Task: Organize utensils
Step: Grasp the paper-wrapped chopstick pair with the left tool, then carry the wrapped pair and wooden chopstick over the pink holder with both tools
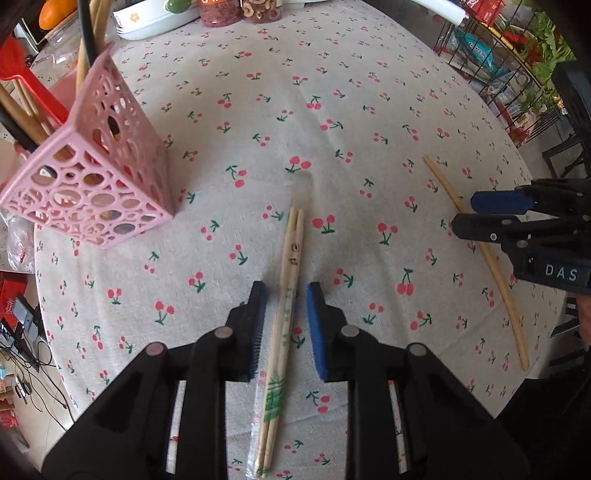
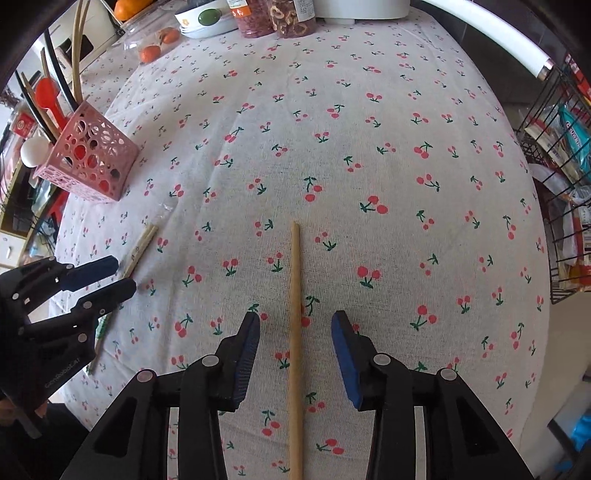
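Observation:
A pair of bamboo chopsticks (image 1: 291, 258) in a clear wrapper lies on the cherry-print tablecloth (image 1: 332, 110). My left gripper (image 1: 286, 295) straddles it from above, open, with neither blue pad touching it. A single long wooden chopstick (image 2: 294, 277) lies between the fingers of my right gripper (image 2: 295, 319), which is also open and clear of it. The same chopstick (image 1: 491, 266) and right gripper (image 1: 467, 212) show at the right of the left wrist view. A pink perforated utensil holder (image 1: 92, 177) stands at the far left with several utensils in it. The right wrist view shows the holder (image 2: 92, 162), the wrapped pair (image 2: 142, 243) and the left gripper (image 2: 123, 275).
Snack jars (image 2: 273, 18), a white bowl (image 2: 207, 20) and oranges (image 2: 159, 44) line the table's far edge. A black wire rack (image 2: 565, 184) with packets stands past the right edge. The floor with cables (image 1: 22, 350) lies beyond the table's left edge.

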